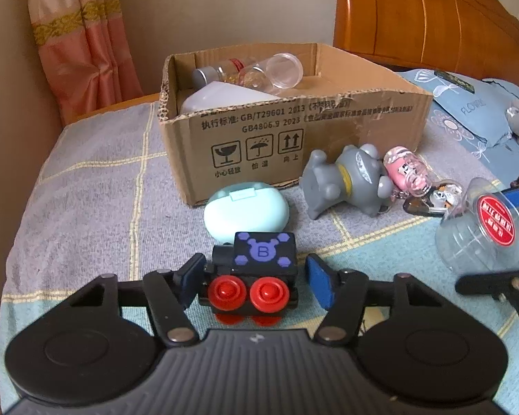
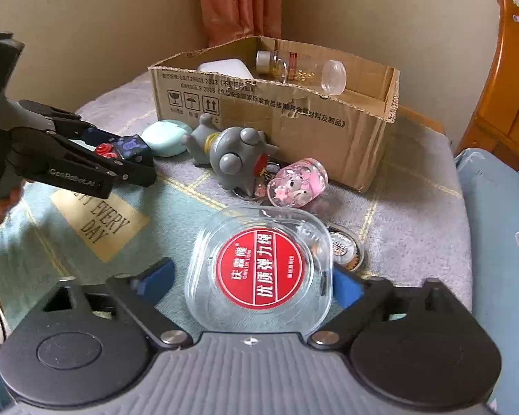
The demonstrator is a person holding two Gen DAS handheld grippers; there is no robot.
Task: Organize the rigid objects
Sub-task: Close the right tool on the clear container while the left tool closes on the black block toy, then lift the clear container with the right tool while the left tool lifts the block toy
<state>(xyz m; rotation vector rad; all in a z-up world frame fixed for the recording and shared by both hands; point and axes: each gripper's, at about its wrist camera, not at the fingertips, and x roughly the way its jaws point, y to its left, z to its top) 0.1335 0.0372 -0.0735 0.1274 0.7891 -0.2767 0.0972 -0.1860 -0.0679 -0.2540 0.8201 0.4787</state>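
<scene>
On the bed point(image 1: 86, 180), covered by a grey and pale blue checked blanket, the left tongs point(image 1: 256, 282) sit around a small black toy block point(image 1: 259, 269) with two red knobs and a purple bear face marked "B"; the left pad seems to touch its side while a gap shows at the right one, so the tongs stand narrow about the block without a sure grip. The right tongs point(image 2: 256, 285) stand wide around a clear plastic case point(image 2: 259, 269) whose round red label reads "优质弹力绳"; the case fills the space between the blue pads, though whether they press on it cannot be told. Behind stands an open cardboard box point(image 1: 294, 131) printed "GB/T29601 2013", "GB4806.9 2023", "小心轻放" and "向上", with clear bottles point(image 1: 259, 69) and a white container point(image 1: 221, 98) lying inside. Just in front of the box lie a mint green case point(image 1: 245, 209), a grey animal figure point(image 1: 346, 180) on its side and a pink charm bottle point(image 1: 406, 171). The left tool's side reads "GenRobot.AI", and a blanket patch point(image 2: 100, 221) says "EVERY DAY".
</scene>
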